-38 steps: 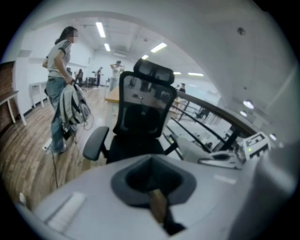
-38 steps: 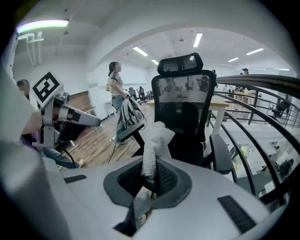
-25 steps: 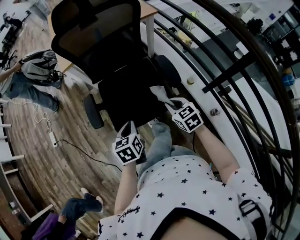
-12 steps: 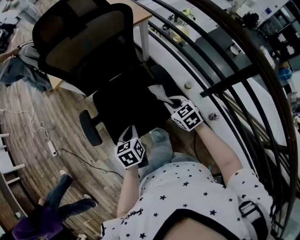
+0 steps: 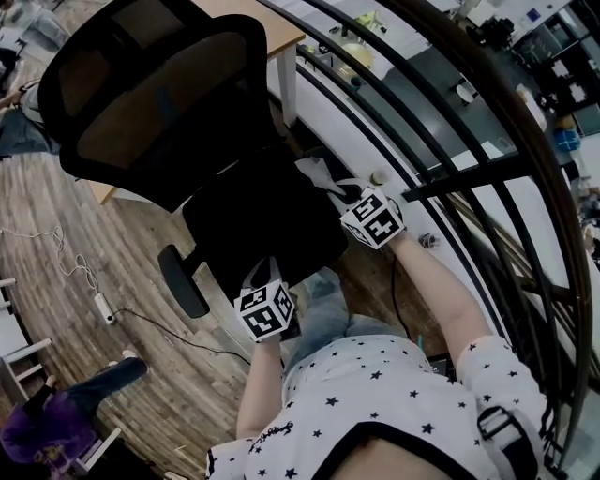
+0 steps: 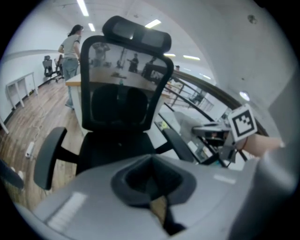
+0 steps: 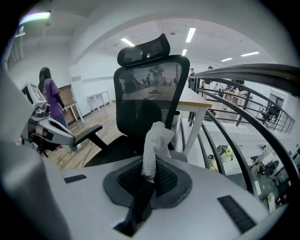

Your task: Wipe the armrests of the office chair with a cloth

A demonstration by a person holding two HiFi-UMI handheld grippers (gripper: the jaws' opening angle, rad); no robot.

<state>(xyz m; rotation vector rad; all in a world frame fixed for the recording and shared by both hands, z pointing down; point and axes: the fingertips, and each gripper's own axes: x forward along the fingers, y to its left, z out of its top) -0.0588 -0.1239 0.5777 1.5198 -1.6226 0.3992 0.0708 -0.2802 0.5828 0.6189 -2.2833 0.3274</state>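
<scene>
Dim, dark-cornered head view; gripper views brighter under ceiling strip lights [image 7: 190, 33], edges fisheye-bent and soft.

A wood-plank floor [image 5: 37, 187] is bordered by a curved dark railing [image 5: 469, 173]; a pale desk [image 5: 286, 30] is seen nearby, under ceiling strip lights [image 7: 190, 33].

I'm working in an open-plan office. A black mesh office chair [image 5: 159, 103] stands on a wood-plank floor [image 5: 66, 234], with a pale wooden desk [image 5: 277, 26] just behind it. Long strip lights [image 7: 190, 34] run along a white ceiling. At the far left a person [image 6: 71, 44] stands by another desk, with a second chair [image 6: 47, 63] and low white shelves [image 6: 16, 86] near them. A power strip [image 5: 102, 306] lies on the floor to the left. A dark curved railing [image 5: 469, 173] borders the right side.
</scene>
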